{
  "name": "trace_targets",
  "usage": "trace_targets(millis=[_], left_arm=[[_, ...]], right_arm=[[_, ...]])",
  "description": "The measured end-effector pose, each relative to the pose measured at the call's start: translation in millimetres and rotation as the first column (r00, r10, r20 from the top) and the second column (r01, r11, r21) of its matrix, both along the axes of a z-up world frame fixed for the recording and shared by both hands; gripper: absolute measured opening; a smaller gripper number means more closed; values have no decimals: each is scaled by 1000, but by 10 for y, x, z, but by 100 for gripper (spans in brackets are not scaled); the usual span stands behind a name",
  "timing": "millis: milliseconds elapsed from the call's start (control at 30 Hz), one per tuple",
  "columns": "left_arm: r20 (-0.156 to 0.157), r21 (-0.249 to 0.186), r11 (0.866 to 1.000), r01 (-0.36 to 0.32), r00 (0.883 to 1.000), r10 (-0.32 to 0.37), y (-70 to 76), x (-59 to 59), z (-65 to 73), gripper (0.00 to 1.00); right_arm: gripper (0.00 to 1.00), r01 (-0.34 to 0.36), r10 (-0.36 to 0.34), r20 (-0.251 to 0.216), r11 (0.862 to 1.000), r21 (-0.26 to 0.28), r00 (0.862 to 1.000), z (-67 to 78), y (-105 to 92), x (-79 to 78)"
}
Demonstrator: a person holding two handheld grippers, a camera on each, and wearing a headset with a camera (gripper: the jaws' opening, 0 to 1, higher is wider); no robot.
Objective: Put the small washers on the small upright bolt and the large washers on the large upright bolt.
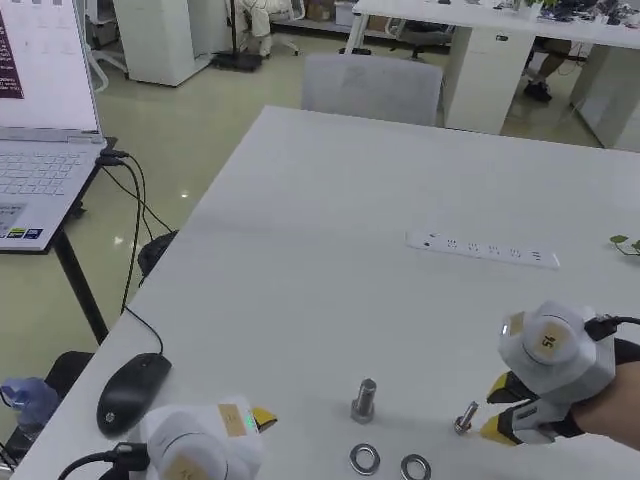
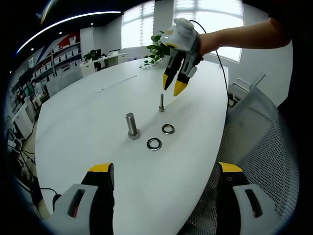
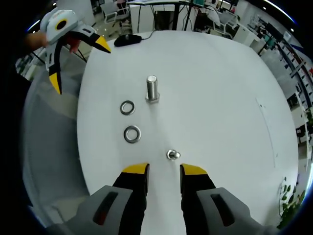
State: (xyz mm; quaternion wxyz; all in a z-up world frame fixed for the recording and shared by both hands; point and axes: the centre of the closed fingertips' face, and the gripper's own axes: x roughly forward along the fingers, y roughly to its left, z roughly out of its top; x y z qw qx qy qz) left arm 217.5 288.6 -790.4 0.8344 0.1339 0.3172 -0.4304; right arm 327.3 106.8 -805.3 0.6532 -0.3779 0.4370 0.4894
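White table top carries the work near its front edge. A power strip lies well back from the parts, a black mouse sits at the left edge close to the left gripper, and a few green leaves reach in at the far right. Off the table, a laptop stands on a side stand and a grey chair is pushed against the far side. There are two bolts, both upright on their heads: the large bolt and, to its right and apart from it, the small bolt. There are two washers, the first washer and the second washer, flat on the table side by side just in front of the bolts, on neither of them. The left gripper's jaws are spread wide and hold nothing, hanging back from the parts over the table edge. The right gripper has its jaws only narrowly parted, empty, with its tips just beside the small bolt and not touching it.
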Motion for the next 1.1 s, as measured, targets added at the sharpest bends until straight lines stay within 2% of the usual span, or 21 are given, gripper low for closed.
trace_targets(millis=[333, 600, 667, 733, 867, 1000, 1100], left_arm=[[10, -8, 1000, 23, 1000, -23, -27, 49, 37, 85], [16, -7, 1000, 26, 1000, -26, -13, 45, 8, 84], [32, -2, 1000, 14, 999, -14, 1, 67, 4, 87], [28, -15, 1000, 12, 1000, -11, -10, 56, 10, 86], [21, -1, 1000, 19, 1000, -19, -6, 35, -32, 86], [20, -6, 1000, 17, 1000, -17, -7, 27, -27, 86], [17, -8, 1000, 23, 1000, -23, -16, 12, -34, 86]], right_arm=[[27, 7, -7, -32, 1000, -5, 999, -23, 30, -265], [27, -24, 24, -45, 1000, 1, 999, -25, 207, -404], [27, -31, 31, -48, 1000, 2, 998, -50, 247, -423], [27, -50, 50, -53, 999, -5, 997, -89, 297, -457], [27, -66, 66, -55, 998, 1, 996, -147, 361, -458], [29, -92, 91, -49, 996, -2, 995, -199, 429, -465], [30, -136, 135, -46, 991, -11, 990, -259, 489, -481]])
